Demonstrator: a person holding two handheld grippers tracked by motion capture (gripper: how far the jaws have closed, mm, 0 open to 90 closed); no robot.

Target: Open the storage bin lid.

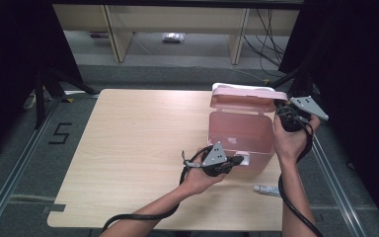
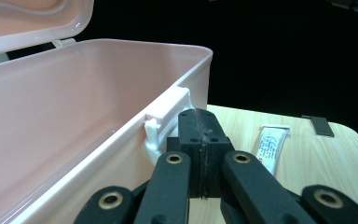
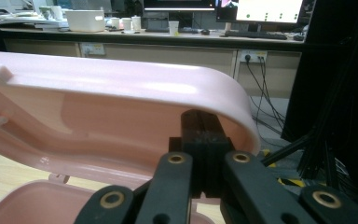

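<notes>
A pink plastic box (image 1: pixel 239 133) stands open on the wooden table (image 1: pixel 138 138), its lid (image 1: pixel 242 96) tilted up at the back. My left gripper (image 1: pixel 238 160) is shut, its tips (image 2: pixel 200 116) right beside the white latch (image 2: pixel 165 116) on the box's front wall (image 2: pixel 74 116), nothing between the jaws. My right gripper (image 1: pixel 280 104) is shut too, held at the lid's right end. In the right gripper view its closed tips (image 3: pixel 200 121) sit just under the lid's curved rim (image 3: pixel 121 93); whether they touch it I cannot tell.
A small white tube (image 1: pixel 267 189) lies on the table near the front right corner, also seen beside the box in the left gripper view (image 2: pixel 272 147). Black curtains flank the table. Desks and cables stand beyond the far edge.
</notes>
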